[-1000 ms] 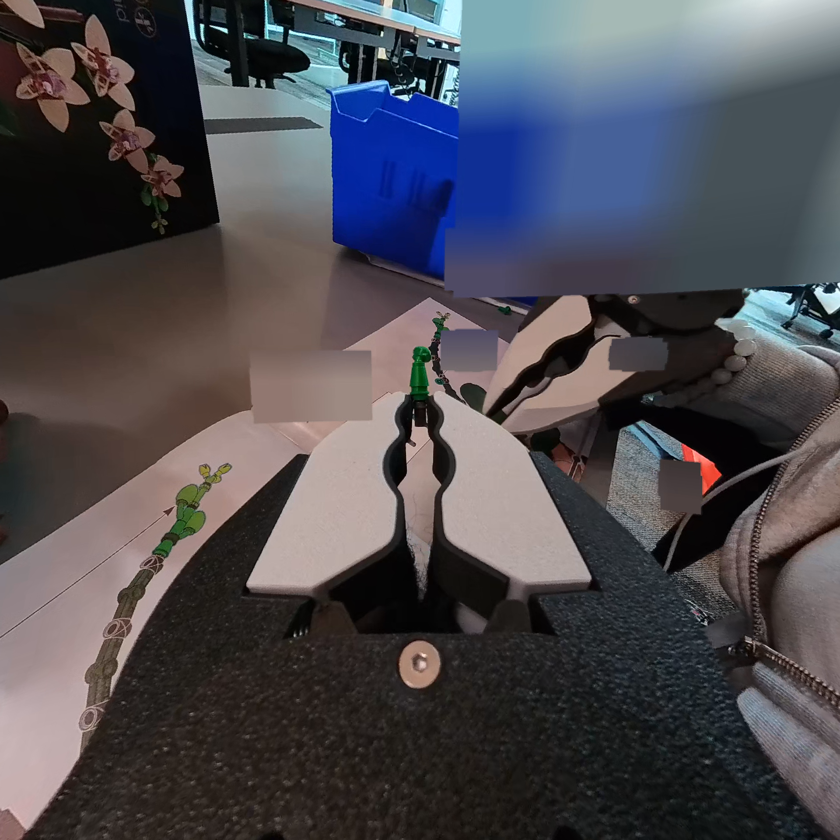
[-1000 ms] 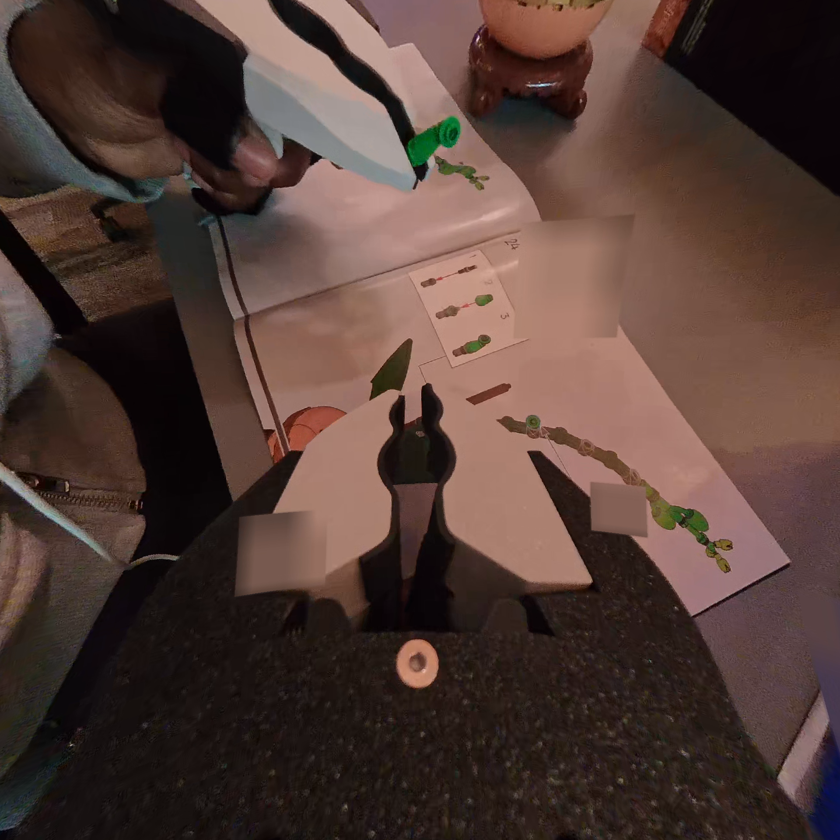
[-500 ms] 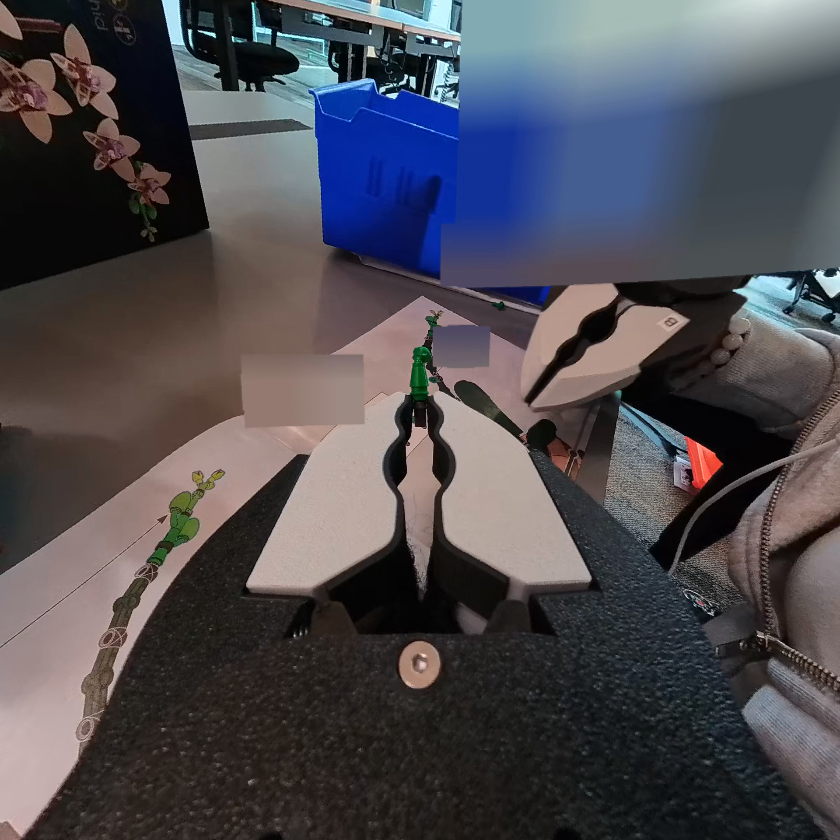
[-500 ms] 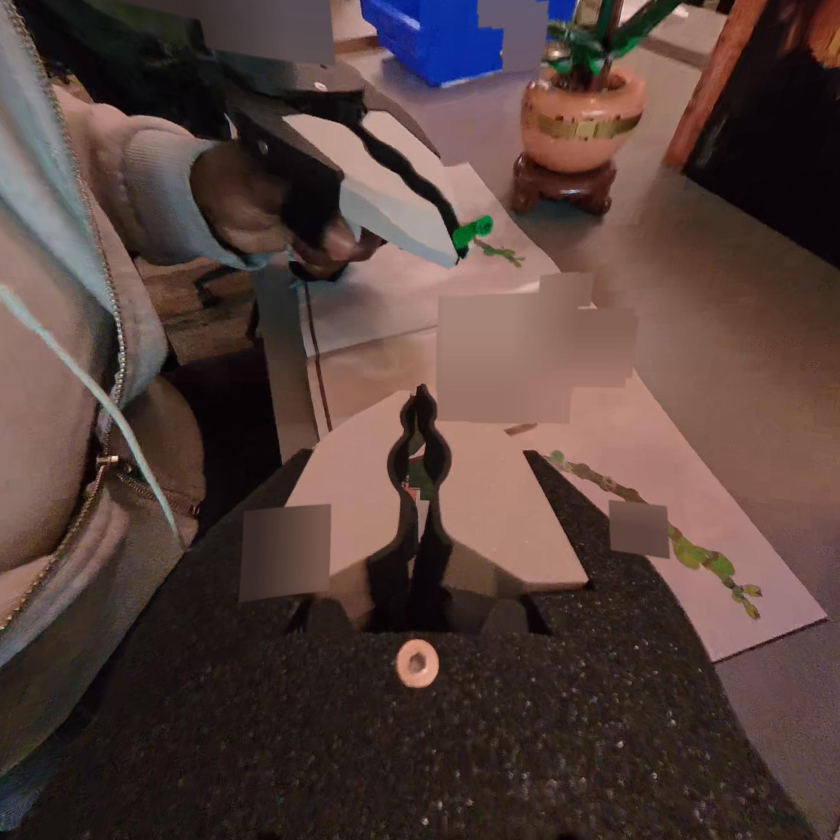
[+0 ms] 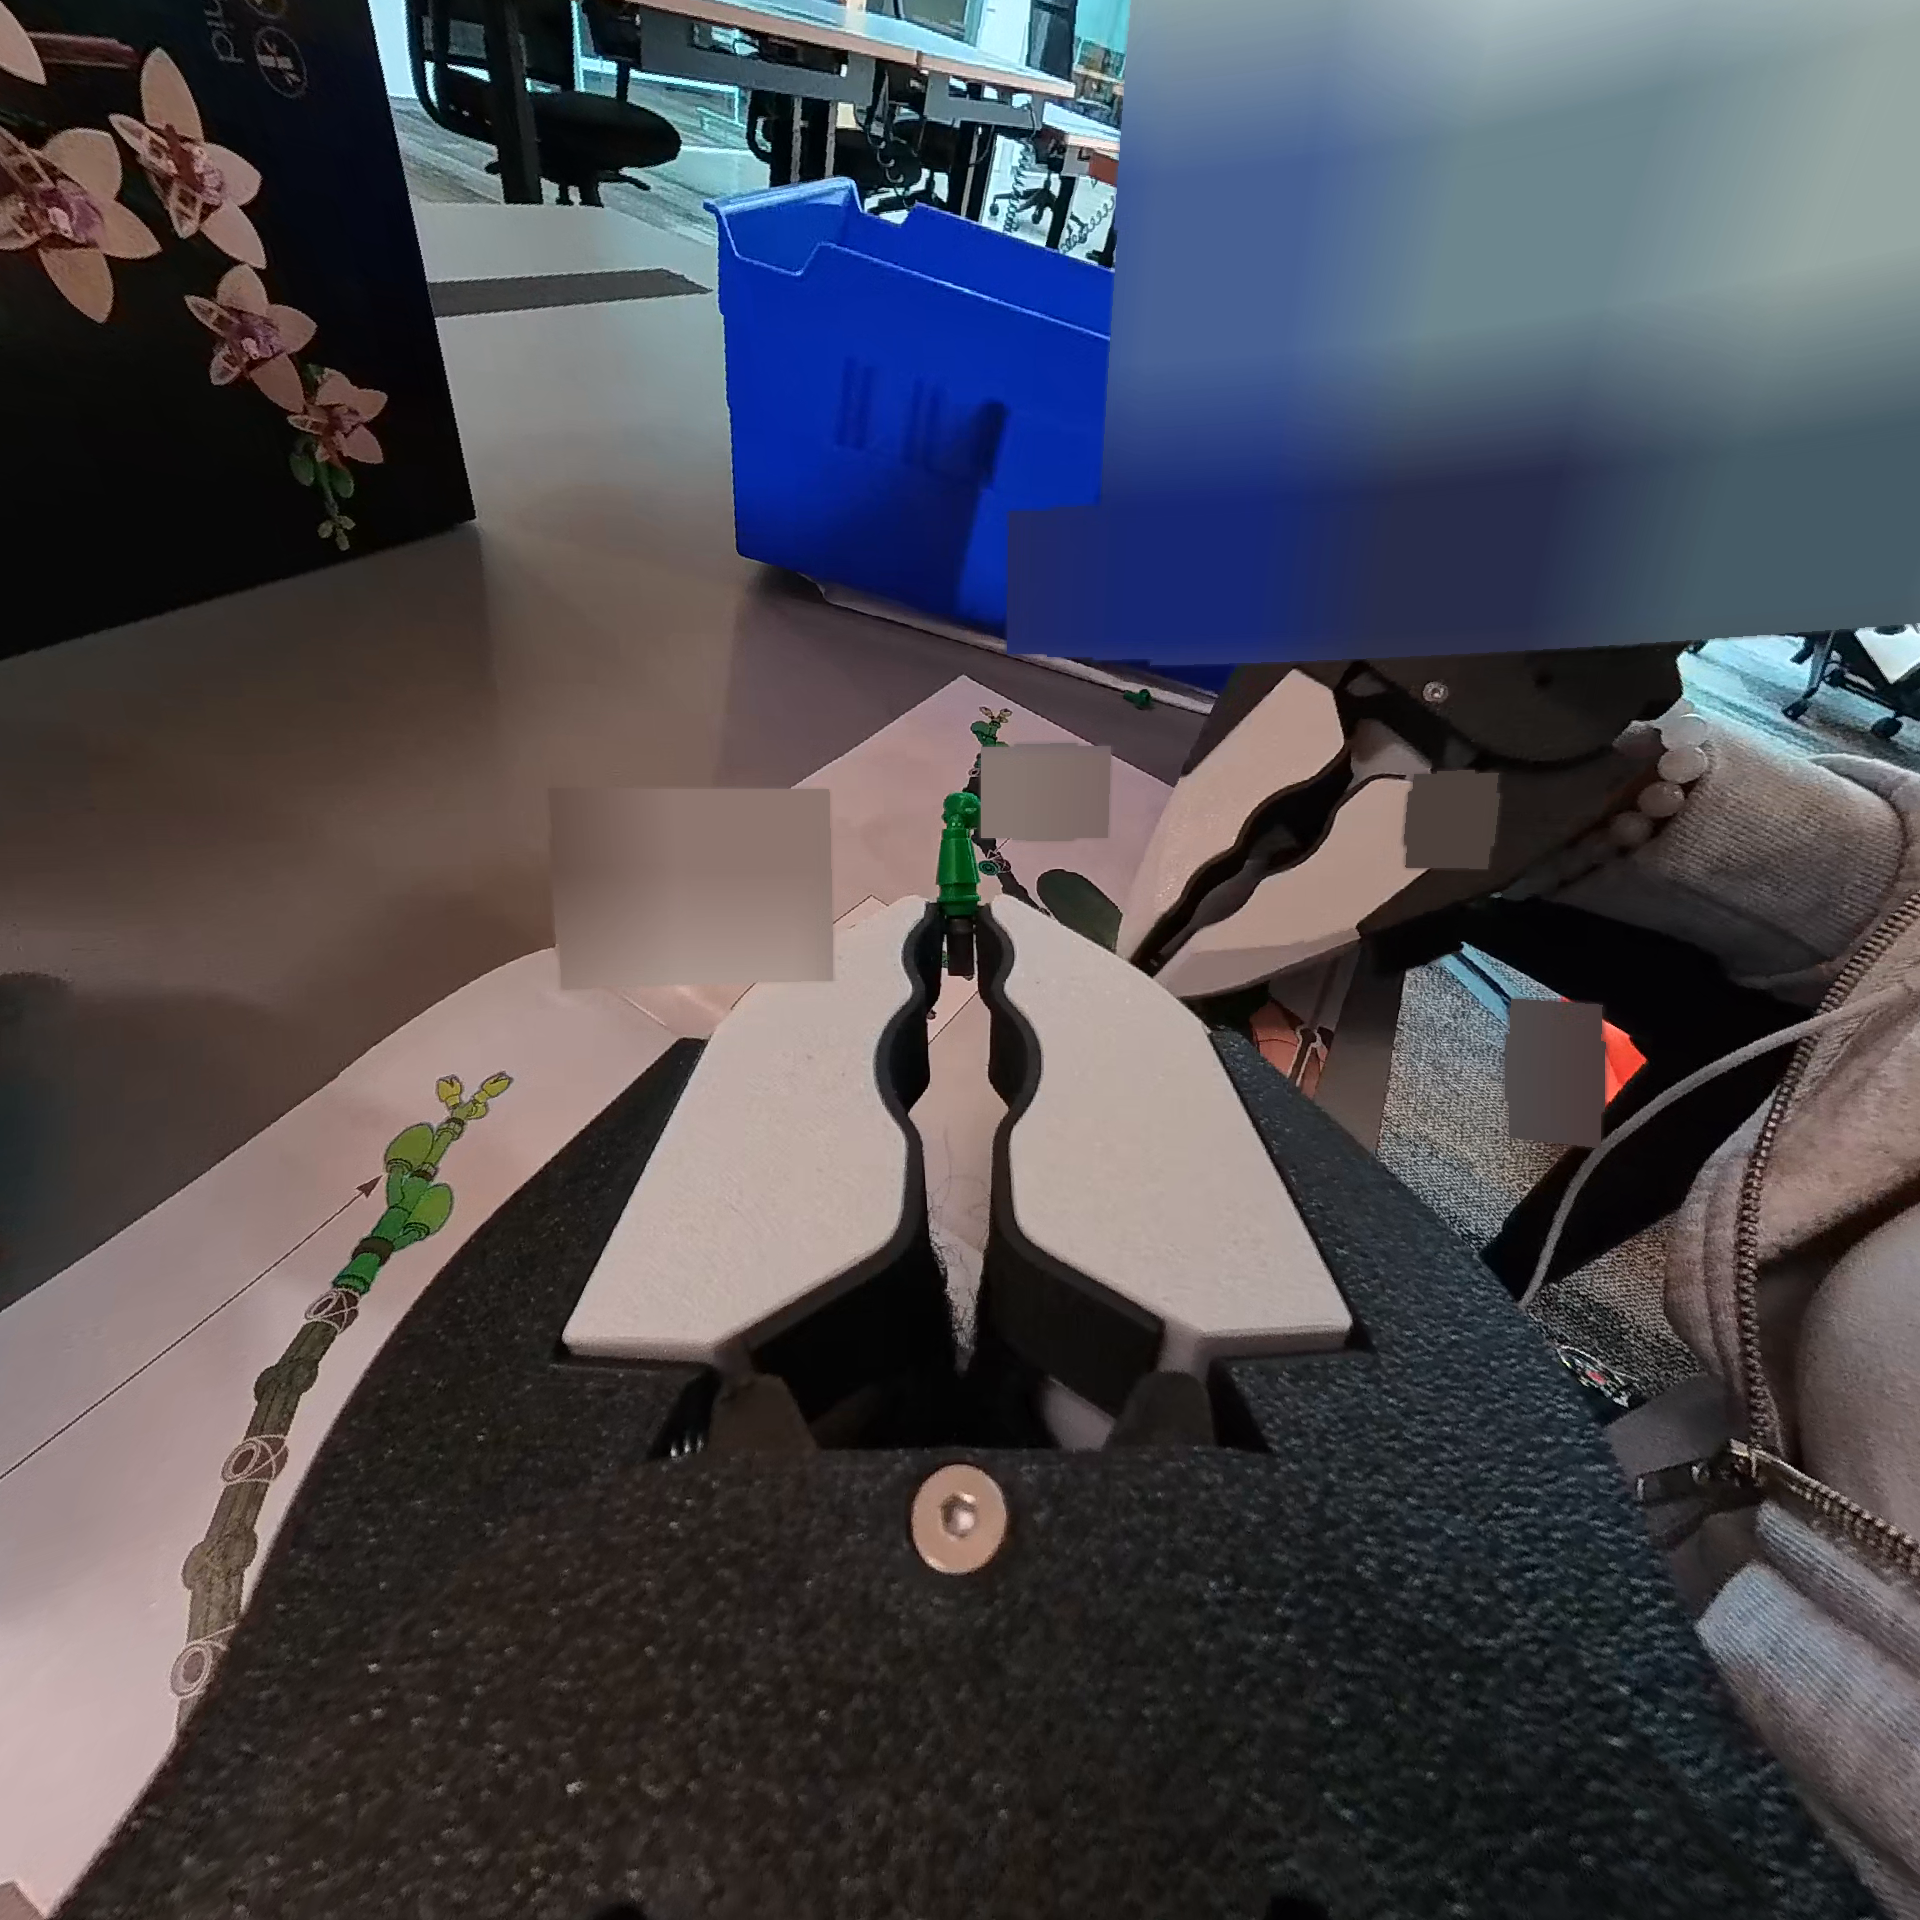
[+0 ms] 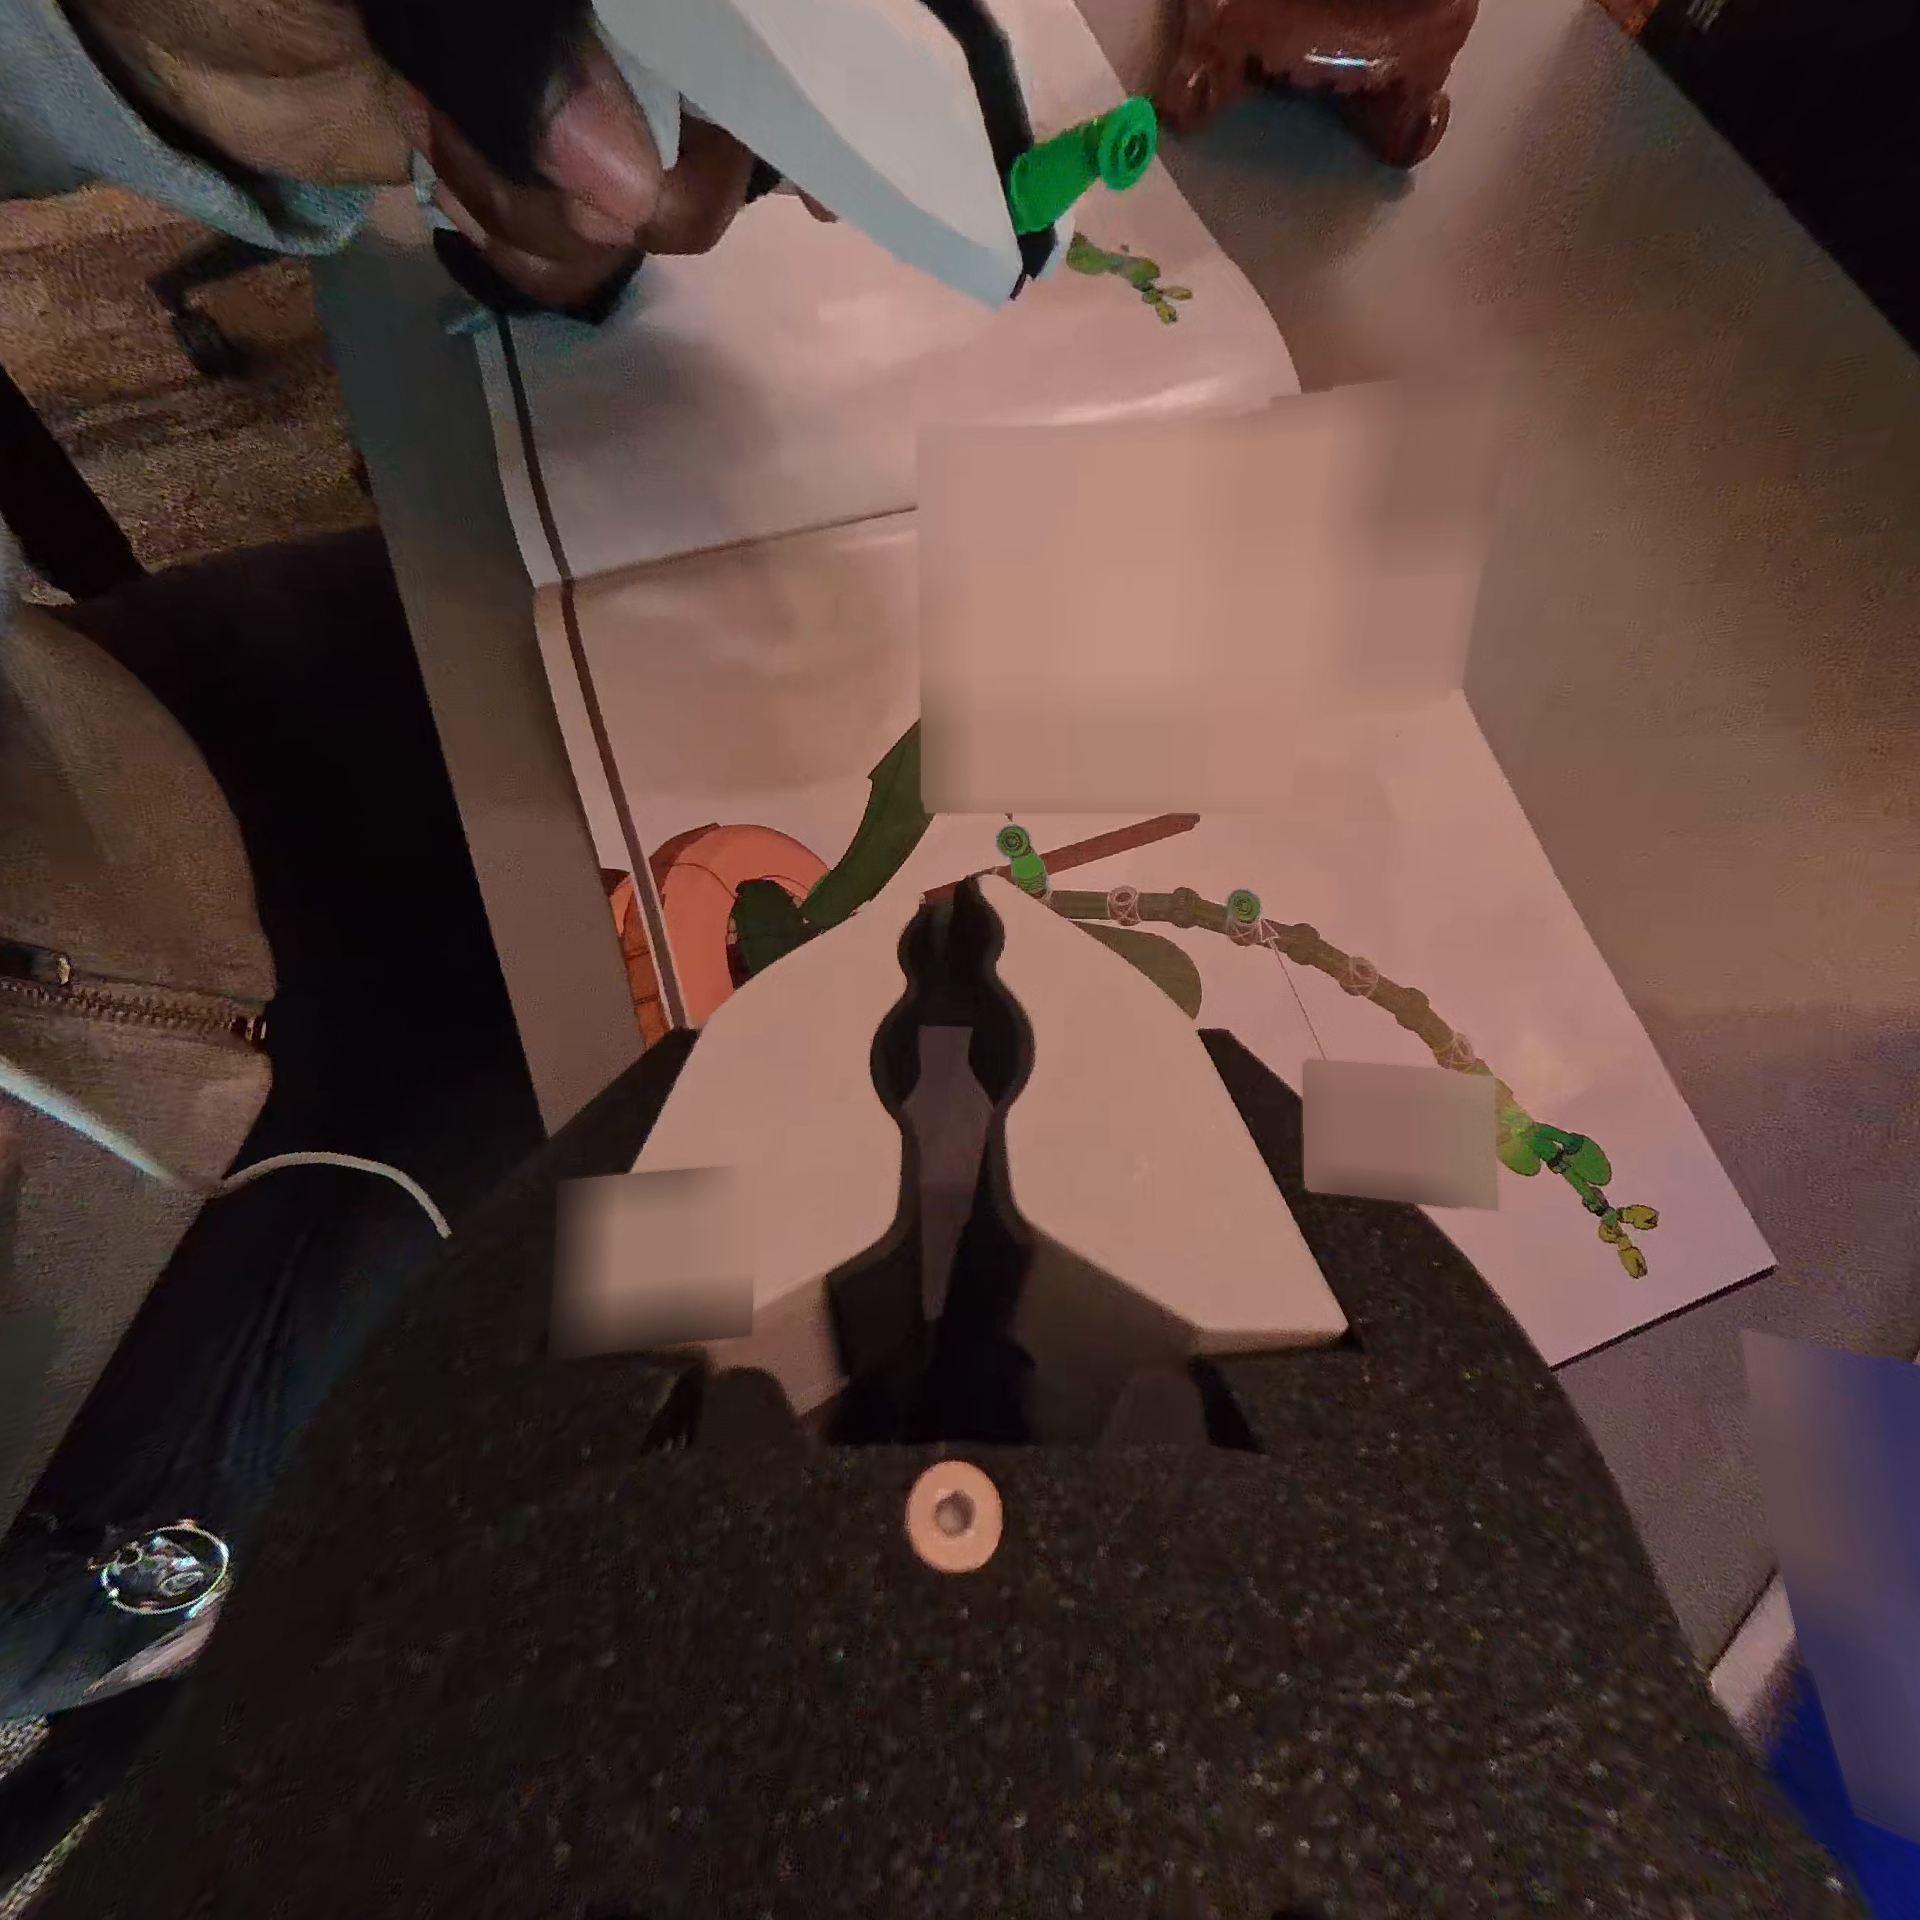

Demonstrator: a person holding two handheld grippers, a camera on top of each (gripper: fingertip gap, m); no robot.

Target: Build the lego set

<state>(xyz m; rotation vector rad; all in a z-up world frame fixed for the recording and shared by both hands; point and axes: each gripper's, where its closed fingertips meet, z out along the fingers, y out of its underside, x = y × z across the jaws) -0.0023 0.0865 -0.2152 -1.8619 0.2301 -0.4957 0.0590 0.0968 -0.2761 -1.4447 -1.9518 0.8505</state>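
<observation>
Since half a second ago the right gripper (image 5: 1174, 940) has dropped and swung in toward the left one; its view, which then took in the potted model plant and the blue bin, now looks steeply down on the open instruction booklet (image 6: 1403, 790). The left gripper (image 5: 961, 914) has kept its place and its grip.

The small bright-green plastic stem piece with a round knob at its top (image 5: 957, 852) stands upright out of the left gripper's tips, its darker lower peg clamped between the two pale fingertips (image 5: 1023, 930), above the booklet's pages. In the right wrist view the same piece (image 6: 1081, 171) juts out from those tips at the top of the frame, over the far page.

The right gripper (image 6: 966, 894) hangs just to the right of the left one, near but apart from the green piece. Its tips are drawn together to a point and grip nothing, poised over the printed drawing of a long brown-green jointed stem (image 6: 1351, 977).

The booklet lies open on a grey table (image 5: 312, 727), a page curling up at the left. Beyond it, a blue plastic storage bin (image 5: 914, 416) sits far right, and a dark box printed with pale orchid flowers (image 5: 187, 312) stands far left. The brown base of a model pot (image 6: 1320, 73) rests at the far edge. The person's grey zipped sleeve (image 5: 1818, 1247) fills the near right.
</observation>
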